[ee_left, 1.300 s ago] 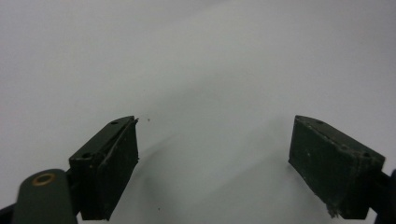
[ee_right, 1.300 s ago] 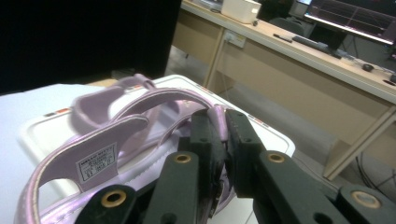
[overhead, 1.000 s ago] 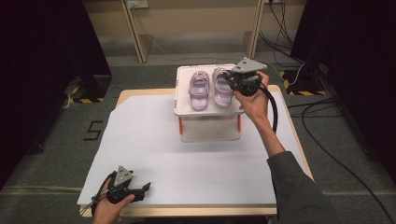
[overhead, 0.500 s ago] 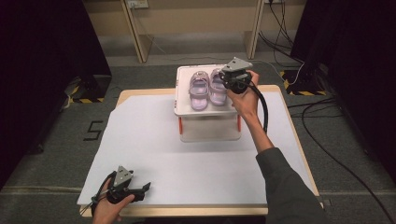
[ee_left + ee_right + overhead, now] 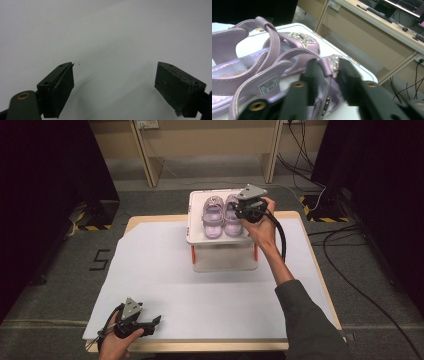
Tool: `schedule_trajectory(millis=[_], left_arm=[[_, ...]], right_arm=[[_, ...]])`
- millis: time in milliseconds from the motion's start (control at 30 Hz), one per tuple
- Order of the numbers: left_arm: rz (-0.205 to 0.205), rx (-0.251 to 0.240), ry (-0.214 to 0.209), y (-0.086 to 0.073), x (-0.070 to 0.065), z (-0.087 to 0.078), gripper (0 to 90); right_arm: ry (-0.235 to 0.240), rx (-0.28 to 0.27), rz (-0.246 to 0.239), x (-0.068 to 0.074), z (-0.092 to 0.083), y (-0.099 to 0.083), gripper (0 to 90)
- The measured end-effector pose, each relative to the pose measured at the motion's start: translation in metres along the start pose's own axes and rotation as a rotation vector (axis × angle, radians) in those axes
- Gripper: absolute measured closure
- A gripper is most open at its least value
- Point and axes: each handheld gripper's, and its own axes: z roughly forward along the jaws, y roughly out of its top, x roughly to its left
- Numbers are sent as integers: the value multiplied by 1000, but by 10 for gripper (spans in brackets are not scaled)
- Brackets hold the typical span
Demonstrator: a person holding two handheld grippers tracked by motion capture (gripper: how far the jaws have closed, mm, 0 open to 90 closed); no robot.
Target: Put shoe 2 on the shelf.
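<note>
Pointing away lengthwise, toes outward: sandals (image 5: pixel 222 215)

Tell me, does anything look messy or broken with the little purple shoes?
Nothing stands out. The two purple sandals sit side by side, upright, on the white box lid. The right gripper, whose jaws have just been opening, has a strap between its jaws.

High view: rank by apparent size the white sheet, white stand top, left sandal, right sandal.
1. white sheet
2. white stand top
3. left sandal and right sandal: look alike, and the right tongs cover part of the right one, so unranked.
</note>
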Motion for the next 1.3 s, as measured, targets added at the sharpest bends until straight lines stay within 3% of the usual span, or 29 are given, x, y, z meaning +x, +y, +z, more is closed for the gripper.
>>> schedule_trajectory(millis=[67,200,533,867,1000,1300], left_arm=[[0,-1,0,0,0,0,153],[-2,-2,1,0,0,0,153],[-1,0,4,0,-1,0,153],[-2,6,10,-2,0,-1,153],[-6,8,13,-3,0,-2,153],[-9,7,12,-3,0,-1,153]], right_arm=[[4,-20,21,-3,-5,0,596],[15,-68,109,-5,-21,-1,541],[82,-136,211,-5,-55,-21,489],[155,-175,261,8,-81,-46,472],[177,-192,246,16,-90,-54,465],[219,-214,266,33,-103,-72,442]])
